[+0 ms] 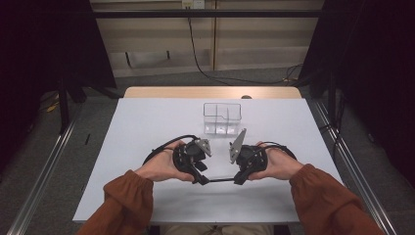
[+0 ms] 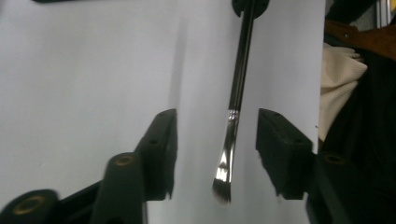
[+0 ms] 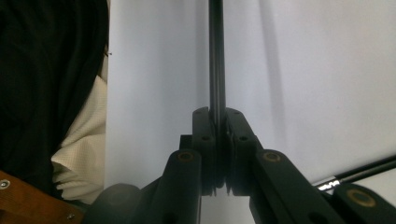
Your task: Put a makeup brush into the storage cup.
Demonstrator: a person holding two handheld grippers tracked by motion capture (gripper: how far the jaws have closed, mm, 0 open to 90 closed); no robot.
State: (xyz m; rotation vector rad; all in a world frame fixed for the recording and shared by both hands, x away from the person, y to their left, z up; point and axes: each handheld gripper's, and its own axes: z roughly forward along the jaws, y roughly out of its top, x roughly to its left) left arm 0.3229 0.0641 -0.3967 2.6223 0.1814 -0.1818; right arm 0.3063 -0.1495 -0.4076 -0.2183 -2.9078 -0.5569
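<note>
A makeup brush [image 1: 220,180] with a thin black handle spans the gap between my two grippers, low over the white table [image 1: 147,127]. My right gripper [image 3: 217,112] is shut on the brush handle [image 3: 216,56], which runs straight out from its jaws. In the left gripper view the brush [image 2: 238,93] points toward the camera. Its silver ferrule and bristle tip [image 2: 223,186] hang between the wide-apart jaws of my left gripper [image 2: 216,116] without touching either. Seen from above, the left gripper [image 1: 200,180] and right gripper [image 1: 238,180] face each other near the table's front.
A clear plastic organiser [image 1: 222,117] with several compartments stands behind the grippers at the table's middle back. A second thin black rod with a silver band [image 3: 355,173] lies at the lower right of the right gripper view. The table's near edge is close to the person's body.
</note>
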